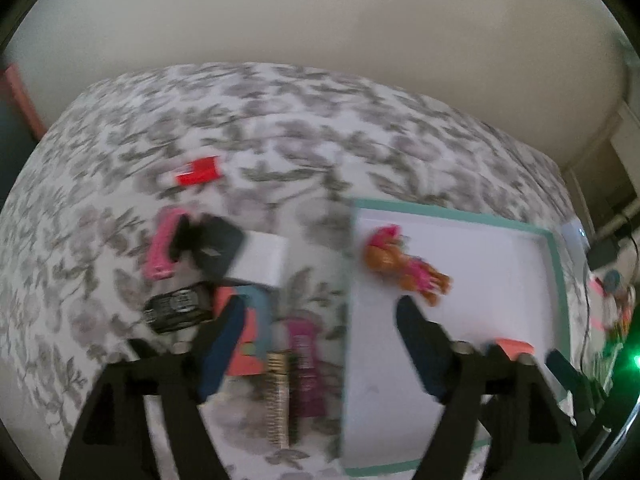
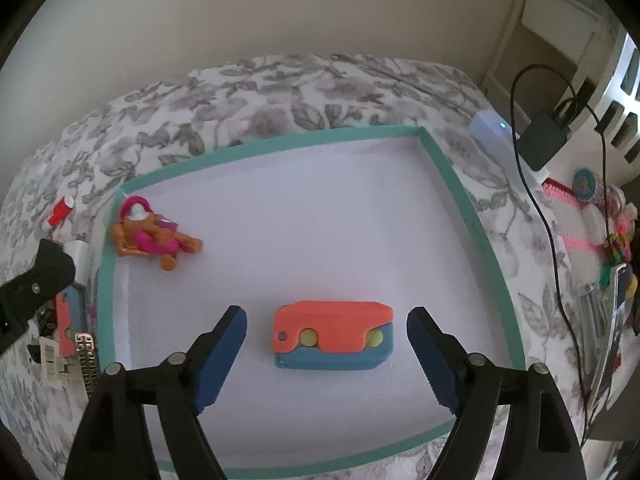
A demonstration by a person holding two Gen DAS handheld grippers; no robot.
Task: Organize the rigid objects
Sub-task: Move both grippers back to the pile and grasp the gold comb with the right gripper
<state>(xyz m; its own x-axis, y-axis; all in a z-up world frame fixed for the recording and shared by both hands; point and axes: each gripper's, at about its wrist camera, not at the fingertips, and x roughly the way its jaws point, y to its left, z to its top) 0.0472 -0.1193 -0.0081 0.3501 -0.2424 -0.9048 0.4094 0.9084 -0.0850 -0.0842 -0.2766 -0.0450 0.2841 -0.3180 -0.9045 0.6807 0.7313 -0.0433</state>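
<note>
A shallow white tray with a teal rim (image 2: 452, 184) lies on the floral bedspread; it also shows in the left wrist view (image 1: 554, 264). In it lie an orange and pink toy figure (image 2: 154, 236) (image 1: 404, 266) and an orange and blue block (image 2: 334, 334). My right gripper (image 2: 326, 344) is open, its fingers either side of the block, not touching it. My left gripper (image 1: 320, 332) is open and empty above a pile left of the tray: another orange and blue block (image 1: 250, 328), a magenta tube (image 1: 306, 368), a gold comb-like bar (image 1: 278, 396), a black adapter (image 1: 176, 308), a white box (image 1: 262, 258), a pink piece (image 1: 162, 248).
A small red object (image 1: 198, 172) lies farther back on the bedspread. To the right of the tray are a white device (image 2: 496, 136), a black charger with cable (image 2: 542, 140) and colourful clutter (image 2: 600, 216). A wall stands behind the bed.
</note>
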